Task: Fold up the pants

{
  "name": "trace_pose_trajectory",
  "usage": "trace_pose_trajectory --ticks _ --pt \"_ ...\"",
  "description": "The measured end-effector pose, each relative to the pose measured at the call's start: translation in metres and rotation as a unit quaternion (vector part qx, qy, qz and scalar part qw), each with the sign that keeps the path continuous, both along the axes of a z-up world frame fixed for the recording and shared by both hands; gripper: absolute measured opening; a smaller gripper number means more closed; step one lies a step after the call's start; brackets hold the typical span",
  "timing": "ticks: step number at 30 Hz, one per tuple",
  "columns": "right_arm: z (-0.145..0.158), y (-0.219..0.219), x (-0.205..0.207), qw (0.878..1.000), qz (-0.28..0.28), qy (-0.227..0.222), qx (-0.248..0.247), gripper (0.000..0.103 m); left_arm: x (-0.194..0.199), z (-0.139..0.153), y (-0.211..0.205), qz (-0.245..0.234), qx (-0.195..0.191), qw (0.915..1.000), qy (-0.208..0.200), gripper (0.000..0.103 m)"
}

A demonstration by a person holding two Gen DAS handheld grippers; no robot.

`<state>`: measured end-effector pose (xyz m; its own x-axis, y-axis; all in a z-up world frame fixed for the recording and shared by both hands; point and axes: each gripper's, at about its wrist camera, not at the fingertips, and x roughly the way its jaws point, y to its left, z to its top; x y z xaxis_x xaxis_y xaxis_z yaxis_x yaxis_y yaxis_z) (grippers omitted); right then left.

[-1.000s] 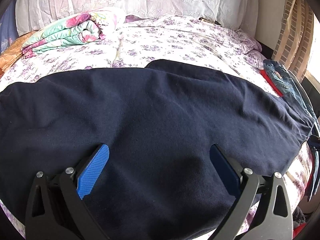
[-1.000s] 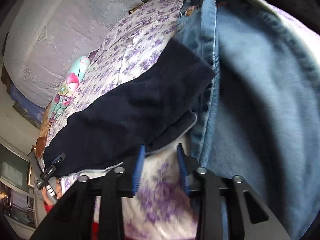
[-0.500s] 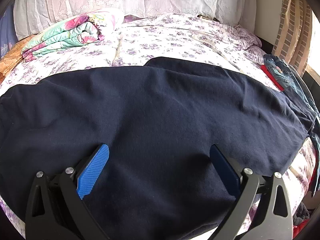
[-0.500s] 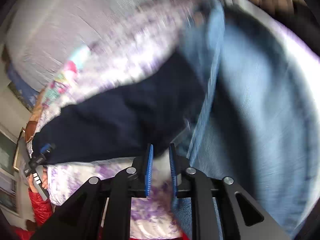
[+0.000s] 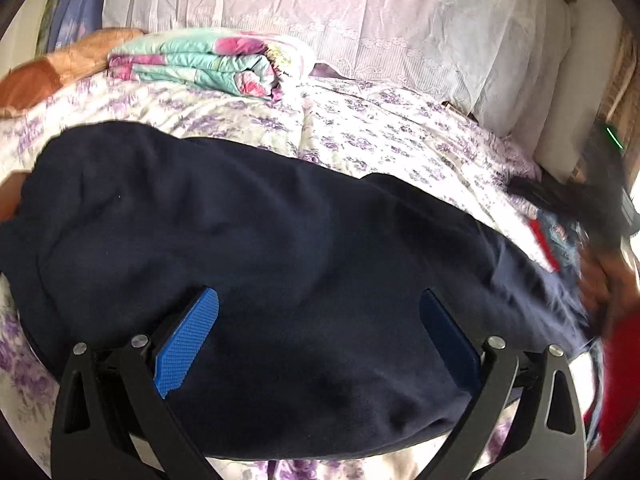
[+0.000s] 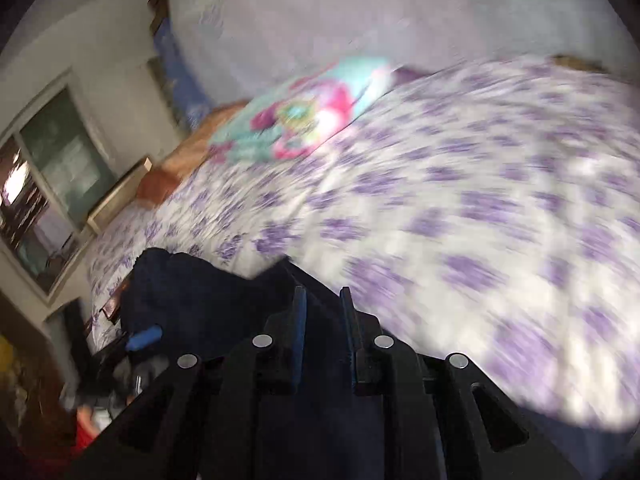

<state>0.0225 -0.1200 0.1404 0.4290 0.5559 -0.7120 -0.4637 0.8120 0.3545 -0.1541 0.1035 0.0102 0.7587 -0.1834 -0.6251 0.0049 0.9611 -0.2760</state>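
Left wrist: navy pants (image 5: 280,248) spread, rumpled, across bedspread (image 5: 400,136).

Pants (image 5: 280,248) lie across the bed (image 5: 400,136), folded blanket (image 5: 208,64) behind them.

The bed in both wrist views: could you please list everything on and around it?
pants: one, dark navy, spread across the bed's near side
bedspread: one, white with purple flowers, covering the bed
folded blanket: one, teal and pink, near the headboard
jeans: one, blue denim, blurred, right edge
left gripper: black, blue fingers wide apart above the pants
right gripper: black, fingers narrow and opening, dark cloth between them
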Motion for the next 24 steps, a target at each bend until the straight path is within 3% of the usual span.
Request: trace_pose_trajectory --ticks 1,4,5,9,10,11,17,19,22,24 --pt "-0.010 0.020 0.015 1.000 0.016 0.012 -0.008 0.036 0.001 -0.001 -0.007 0.004 0.021 0.9998 0.001 0.098" --pt "-0.029 0.058 0.028 0.999 0.035 0.016 -0.032 0.039 0.005 -0.006 -0.037 0.018 0.120 0.9925 0.011 0.098" --pt "-0.034 0.063 0.029 0.998 0.041 0.019 -0.035 0.039 0.008 -0.007 -0.042 0.015 0.134 0.9908 0.015 0.098" --pt "-0.049 0.079 0.035 0.997 0.059 0.025 -0.044 0.038 0.007 -0.006 -0.032 0.013 0.103 0.9946 0.009 0.098" --pt "-0.052 0.083 0.035 0.997 0.060 0.022 -0.053 0.029 0.007 -0.006 -0.029 0.012 0.095 0.9953 0.007 0.098" --pt "-0.056 0.088 0.037 0.996 0.062 0.018 -0.058 0.002 0.007 -0.006 -0.027 0.012 0.090 0.9958 0.006 0.098" --pt "-0.042 0.081 0.030 0.998 0.038 -0.042 -0.039 0.002 0.006 -0.007 -0.030 0.013 0.092 0.9957 0.008 0.098" --pt "-0.049 0.074 0.043 0.999 0.024 -0.012 -0.024 0.002 0.006 -0.007 -0.030 0.013 0.094 0.9954 0.010 0.098" --pt "-0.080 0.076 0.054 0.999 0.018 0.024 -0.045 0.002 0.007 -0.008 -0.032 0.013 0.102 0.9946 0.014 0.098" --pt "-0.090 0.071 0.060 0.998 0.013 0.054 -0.025 0.002 0.008 -0.008 -0.033 0.012 0.108 0.9940 0.017 0.098"
